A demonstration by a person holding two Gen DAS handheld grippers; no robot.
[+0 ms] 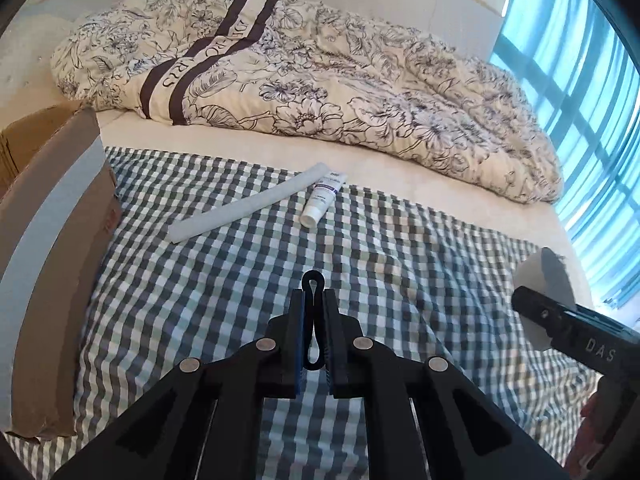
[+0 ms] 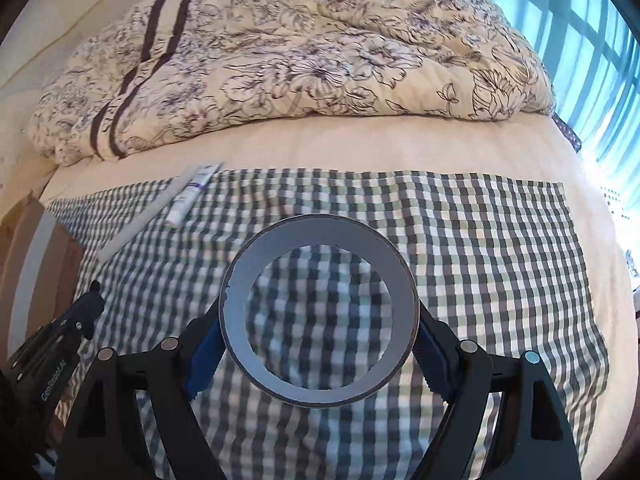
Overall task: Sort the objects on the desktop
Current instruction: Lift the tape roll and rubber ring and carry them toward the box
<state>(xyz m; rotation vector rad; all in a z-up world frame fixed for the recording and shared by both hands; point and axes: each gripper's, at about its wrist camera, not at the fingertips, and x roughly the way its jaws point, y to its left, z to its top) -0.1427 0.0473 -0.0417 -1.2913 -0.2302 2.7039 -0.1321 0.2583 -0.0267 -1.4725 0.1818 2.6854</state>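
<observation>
tape roll (image 2: 319, 322): gripped across its outer rim by the right tool (image 2: 319, 332), ring face toward the camera, held above the checked cloth (image 2: 480, 260). Probably light and stiff; hollow core, so a rim pinch works but may slip on the smooth edge.
black clip (image 1: 313, 320): thin looped piece clenched between the left tool (image 1: 314, 308) pads, well in front of the cloth's far edge. Looks small, rigid, light; hold at mid-length.
tube (image 1: 323, 199): lies at the cloth's far edge, cap toward the camera. Likely soft-walled; take it by the body.
white stick (image 1: 248, 206): just left of the tube, apparently touching its far end. Long; grip near the middle.
cardboard box (image 1: 52, 248): left of the cloth, probable drop point.
duvet (image 1: 312, 80): behind the cloth, on the bed.
</observation>
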